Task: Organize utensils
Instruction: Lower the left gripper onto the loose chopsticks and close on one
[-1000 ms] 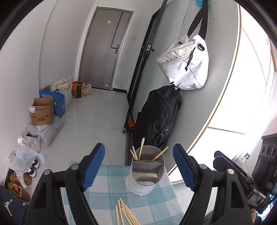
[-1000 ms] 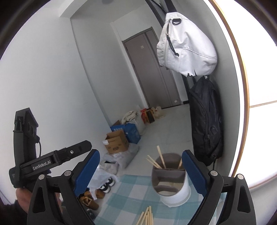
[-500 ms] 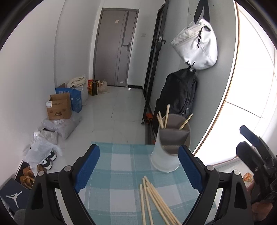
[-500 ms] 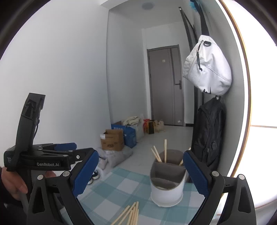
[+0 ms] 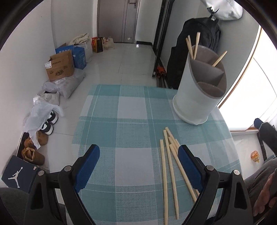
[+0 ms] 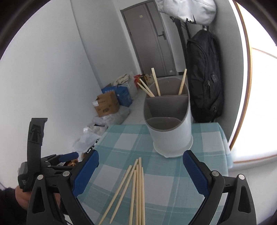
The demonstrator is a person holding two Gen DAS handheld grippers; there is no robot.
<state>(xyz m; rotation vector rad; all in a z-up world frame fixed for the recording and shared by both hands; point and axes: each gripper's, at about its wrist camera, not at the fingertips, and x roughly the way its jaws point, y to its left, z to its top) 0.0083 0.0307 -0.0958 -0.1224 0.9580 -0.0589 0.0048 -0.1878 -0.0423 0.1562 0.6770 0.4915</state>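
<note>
A white utensil holder (image 5: pixel 199 90) with grey dividers stands at the far right of the table; it also shows in the right wrist view (image 6: pixel 170 124). Several pale wooden chopsticks stand in its rear compartment (image 6: pixel 156 84). Several more chopsticks (image 5: pixel 171 166) lie loose on the teal checked tablecloth (image 5: pixel 131 124); in the right wrist view they lie (image 6: pixel 136 188) between my fingers. My left gripper (image 5: pixel 138 166) is open and empty above the cloth, left of the loose chopsticks. My right gripper (image 6: pixel 140 173) is open and empty, just above them.
The table is small, with its edges close on all sides. A black backpack (image 6: pixel 204 77) and a white bag (image 6: pixel 188 10) hang behind the holder. Boxes (image 5: pixel 60 65), bags and shoes (image 5: pixel 46 124) lie on the floor at the left. The left gripper also shows in the right wrist view (image 6: pixel 38 155).
Both grippers have tilted down and dropped toward the table. The loose chopsticks and the cloth now fill the lower part of both views. Both stay open.
</note>
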